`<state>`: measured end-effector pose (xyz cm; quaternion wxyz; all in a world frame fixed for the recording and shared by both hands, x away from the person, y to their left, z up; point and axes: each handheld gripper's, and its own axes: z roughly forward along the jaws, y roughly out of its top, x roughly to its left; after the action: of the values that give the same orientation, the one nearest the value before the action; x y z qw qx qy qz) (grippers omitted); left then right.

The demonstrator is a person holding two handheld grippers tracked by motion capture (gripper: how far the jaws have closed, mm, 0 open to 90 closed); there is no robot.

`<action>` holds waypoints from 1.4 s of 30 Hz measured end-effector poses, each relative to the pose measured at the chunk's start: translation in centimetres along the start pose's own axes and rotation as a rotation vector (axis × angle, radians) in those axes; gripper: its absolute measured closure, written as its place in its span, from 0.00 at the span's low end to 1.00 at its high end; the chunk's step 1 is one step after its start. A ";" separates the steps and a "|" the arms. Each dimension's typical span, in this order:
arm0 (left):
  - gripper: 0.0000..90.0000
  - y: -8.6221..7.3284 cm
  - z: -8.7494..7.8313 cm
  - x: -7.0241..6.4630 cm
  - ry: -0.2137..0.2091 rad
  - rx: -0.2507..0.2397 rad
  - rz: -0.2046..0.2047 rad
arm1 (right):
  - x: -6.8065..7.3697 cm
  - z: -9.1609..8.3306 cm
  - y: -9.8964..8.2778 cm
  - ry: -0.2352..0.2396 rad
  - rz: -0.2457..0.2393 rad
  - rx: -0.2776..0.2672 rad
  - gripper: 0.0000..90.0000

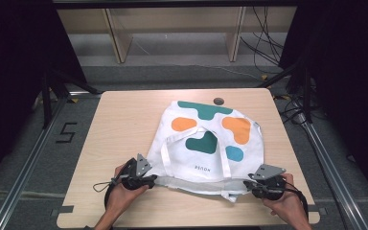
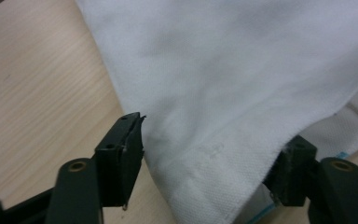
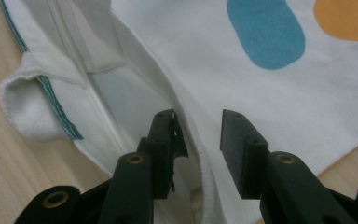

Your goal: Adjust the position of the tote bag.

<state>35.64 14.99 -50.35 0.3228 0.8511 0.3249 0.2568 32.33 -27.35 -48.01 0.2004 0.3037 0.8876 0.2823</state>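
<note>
A white tote bag [image 1: 206, 143] with teal, orange and blue blobs lies flat on the wooden table [image 1: 124, 120], its handles folded over it. My left gripper [image 1: 151, 181] sits at the bag's near left corner. In the left gripper view the jaws [image 2: 209, 158] stand wide apart, with a fold of the white cloth [image 2: 223, 93] between them and not squeezed. My right gripper [image 1: 254, 188] is at the near right corner. In the right gripper view it [image 3: 199, 123] straddles the bag's stitched hem [image 3: 193, 130] with a gap on each side. A blue blob [image 3: 265, 32] lies just beyond.
A small dark round hole [image 1: 218, 101] sits near the table's far edge. Bare wood shows left of the bag and along the near edge. Beyond the table are wooden shelf legs [image 1: 117, 40], cables [image 1: 263, 43] and a floor mark shaped like a 5 [image 1: 66, 132].
</note>
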 end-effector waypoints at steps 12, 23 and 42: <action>0.82 0.6 0.0 -1.4 -0.014 -0.013 0.194 | -0.4 -0.1 -0.2 -0.003 -0.029 0.010 0.90; 0.95 0.8 -1.0 -3.4 -0.085 -0.030 0.229 | -1.8 -0.6 -0.9 -0.039 0.002 -0.006 0.90; 0.94 0.1 -3.8 -6.1 -0.192 -0.047 0.197 | -2.7 -0.9 -1.7 -0.064 0.048 -0.012 0.89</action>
<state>29.20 11.95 -49.14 0.3454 0.8917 0.2013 0.2123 33.12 -30.60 -47.87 0.2236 0.3325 0.8716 0.2824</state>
